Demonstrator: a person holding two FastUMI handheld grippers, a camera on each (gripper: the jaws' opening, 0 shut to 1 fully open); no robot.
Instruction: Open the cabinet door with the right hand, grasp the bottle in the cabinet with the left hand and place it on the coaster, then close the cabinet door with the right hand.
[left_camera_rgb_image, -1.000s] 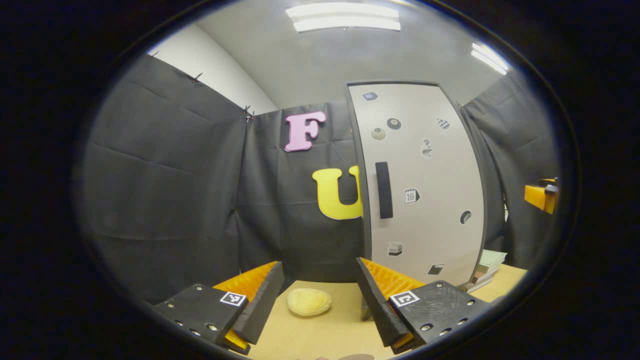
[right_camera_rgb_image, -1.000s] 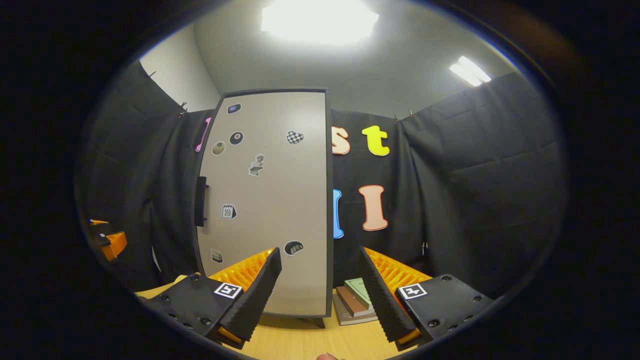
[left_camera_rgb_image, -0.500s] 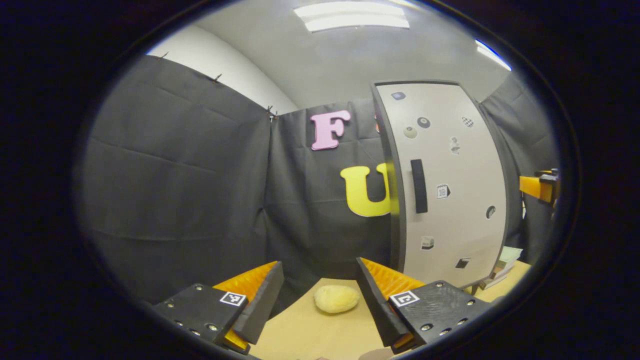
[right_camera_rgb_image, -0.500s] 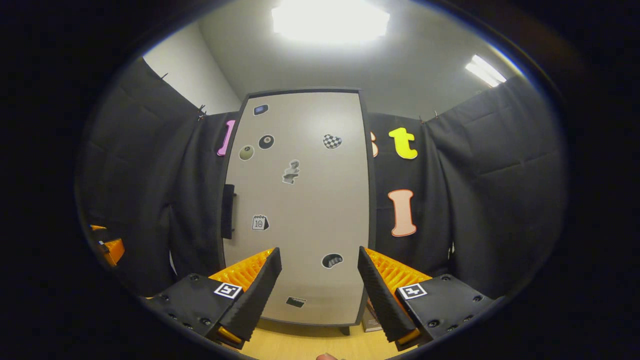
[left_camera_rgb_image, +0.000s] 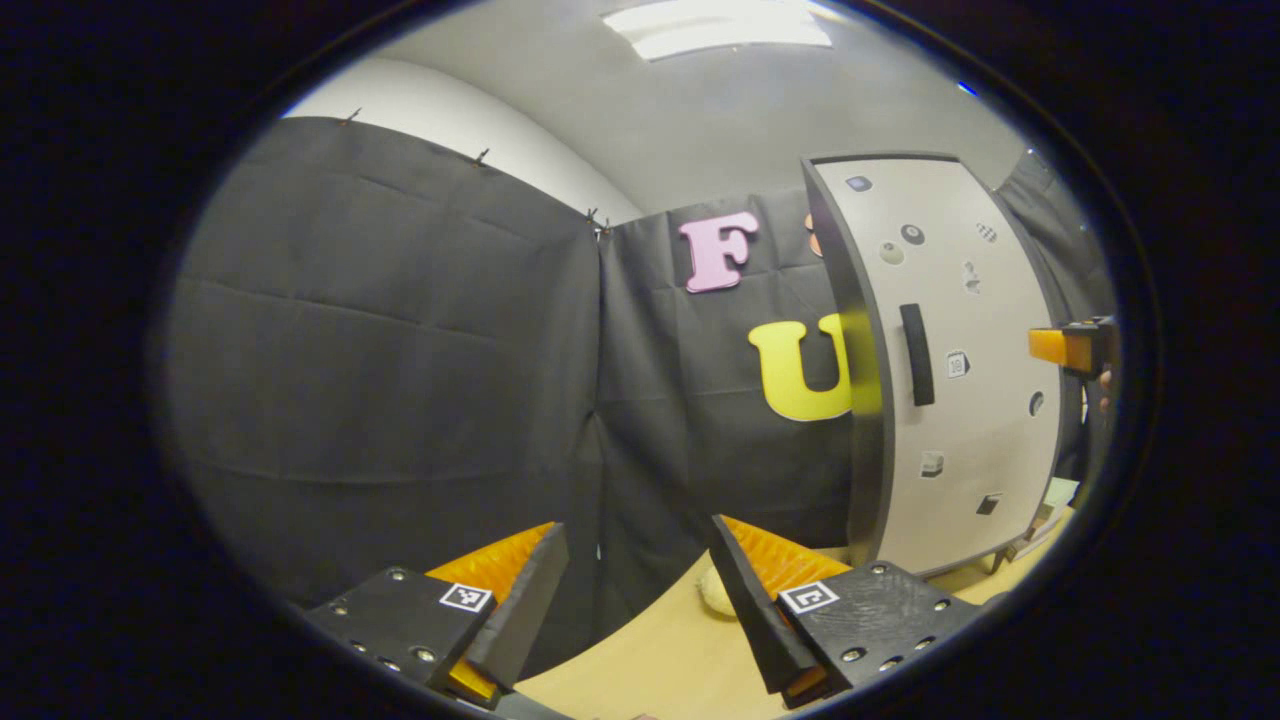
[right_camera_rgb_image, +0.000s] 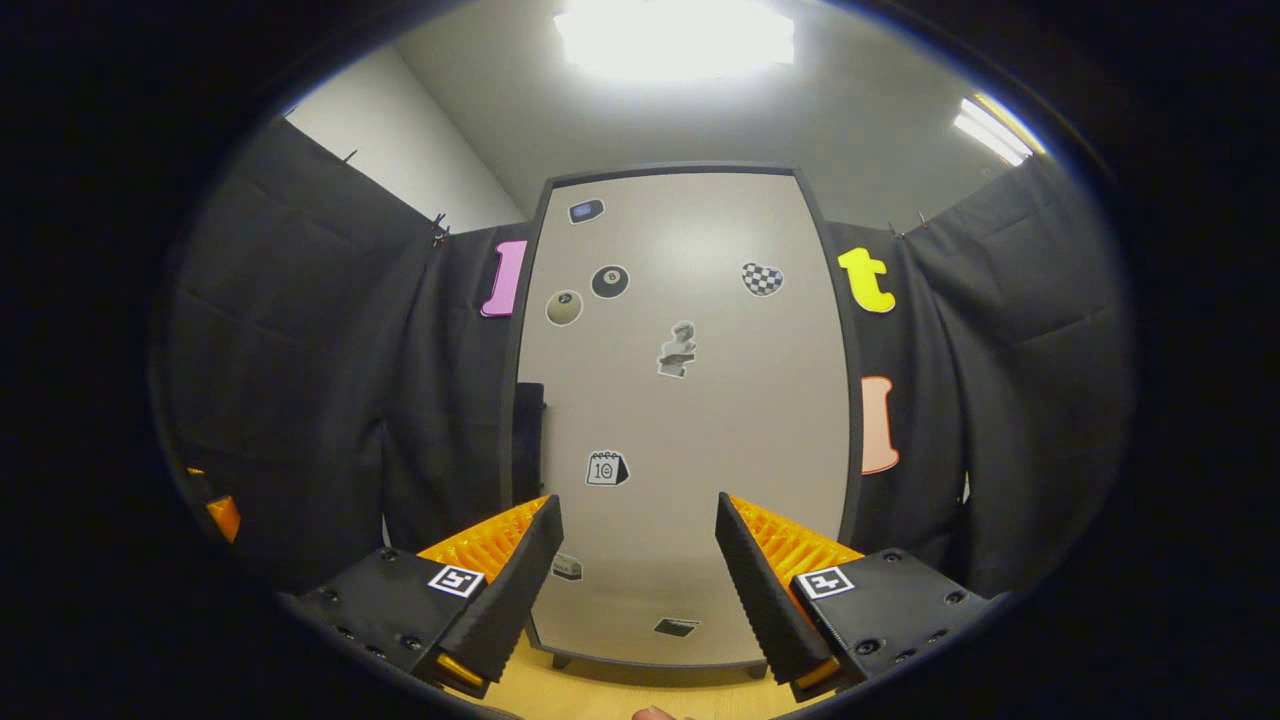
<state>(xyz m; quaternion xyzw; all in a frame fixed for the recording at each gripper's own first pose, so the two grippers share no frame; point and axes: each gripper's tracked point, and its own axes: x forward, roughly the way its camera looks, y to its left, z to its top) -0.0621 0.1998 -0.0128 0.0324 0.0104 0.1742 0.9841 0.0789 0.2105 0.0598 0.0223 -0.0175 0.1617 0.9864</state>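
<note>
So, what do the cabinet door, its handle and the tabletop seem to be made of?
Cabinet door: probably painted metal or laminate, smooth pale grey with a soft sheen. Handle: matte black, perhaps plastic or foam; I cannot tell which. Tabletop: light wood or wood-look laminate, faint grain visible.

Both hand-held grippers (left_camera_rgb_image: 635, 590) (right_camera_rgb_image: 637, 570) gape, holding nothing.

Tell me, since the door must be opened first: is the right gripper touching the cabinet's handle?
Apart. In the right gripper view the right gripper stands open before the cabinet door, with the handle off at the door's left edge, clear of both fingers.
</note>
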